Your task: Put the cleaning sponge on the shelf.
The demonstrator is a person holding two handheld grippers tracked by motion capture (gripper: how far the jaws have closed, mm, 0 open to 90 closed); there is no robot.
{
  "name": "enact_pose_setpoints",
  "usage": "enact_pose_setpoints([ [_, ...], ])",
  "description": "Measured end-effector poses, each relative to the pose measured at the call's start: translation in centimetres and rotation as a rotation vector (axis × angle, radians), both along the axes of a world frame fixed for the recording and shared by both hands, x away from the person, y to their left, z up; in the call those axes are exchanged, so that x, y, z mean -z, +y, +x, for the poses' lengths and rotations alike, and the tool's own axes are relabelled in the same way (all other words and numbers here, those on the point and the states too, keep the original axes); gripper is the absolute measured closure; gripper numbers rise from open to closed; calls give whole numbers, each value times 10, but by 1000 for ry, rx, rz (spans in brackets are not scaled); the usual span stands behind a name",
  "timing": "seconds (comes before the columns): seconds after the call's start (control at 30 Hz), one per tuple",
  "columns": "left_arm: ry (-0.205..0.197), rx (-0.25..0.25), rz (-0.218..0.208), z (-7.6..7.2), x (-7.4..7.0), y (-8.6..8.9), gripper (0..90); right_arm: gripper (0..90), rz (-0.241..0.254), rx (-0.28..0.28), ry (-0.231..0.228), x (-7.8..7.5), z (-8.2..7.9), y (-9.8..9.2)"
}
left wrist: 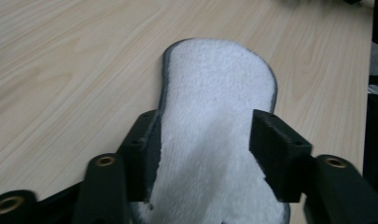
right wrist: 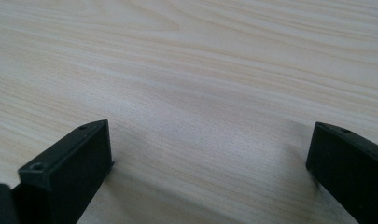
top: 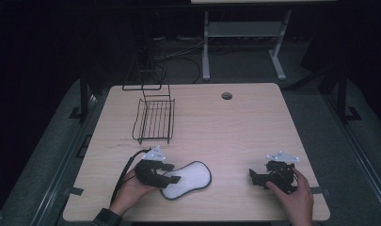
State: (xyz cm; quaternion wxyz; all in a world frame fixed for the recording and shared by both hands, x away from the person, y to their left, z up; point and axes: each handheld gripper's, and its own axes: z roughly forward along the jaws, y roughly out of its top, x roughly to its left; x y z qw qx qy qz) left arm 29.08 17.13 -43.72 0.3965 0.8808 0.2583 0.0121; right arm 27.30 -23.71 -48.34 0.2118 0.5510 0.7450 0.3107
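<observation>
Item: fleece insole (top: 187,179), white pile on top with a dark grey bound edge. It lies flat on the wooden table (top: 235,127), near the front edge and left of centre, with its broad end pointing right and slightly away from the person.

Handling, as a judgement: light, soft and floppy. It is likely to droop at the free end if lifted by one end. The pile should grip well and is not slippery or fragile. The best hold looks to be across the narrow waist or heel, jaws bearing on the bound edges, where the left gripper already sits.

Left gripper (top: 167,173): held in the left hand (top: 131,190), jaws straddling the insole's near end. In the left gripper view (left wrist: 205,140) the two jaws stand on either side of the insole, close against its edges. Whether they are pinching it or only bracketing it cannot be told.

Right gripper (top: 255,177): held in the right hand (top: 296,197) at the right front of the table, well apart from the insole. In the right gripper view (right wrist: 210,163) the jaws are spread wide over bare wood, holding nothing.

Also present: black wire rack (top: 153,117), standing at the far left of the table, empty; round cable hole (top: 226,96) near the far edge.
</observation>
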Motion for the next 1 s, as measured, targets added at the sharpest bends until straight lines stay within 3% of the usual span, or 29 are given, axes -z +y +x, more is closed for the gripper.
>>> enact_pose_setpoints([
  [0.23, -39, 19, 22, 1, 3, -19, 170, 0, 0, 0, 0, 0, 0, 0],
  [0.87, -45, 66, 113, 6, 23, -37, 128, 0, 0, 1, 0, 0, 0, 0],
  [1.0, -40, 57, 111, 7, 25, -38, 127, 0, 0, 0, 0, 0, 0, 0],
])
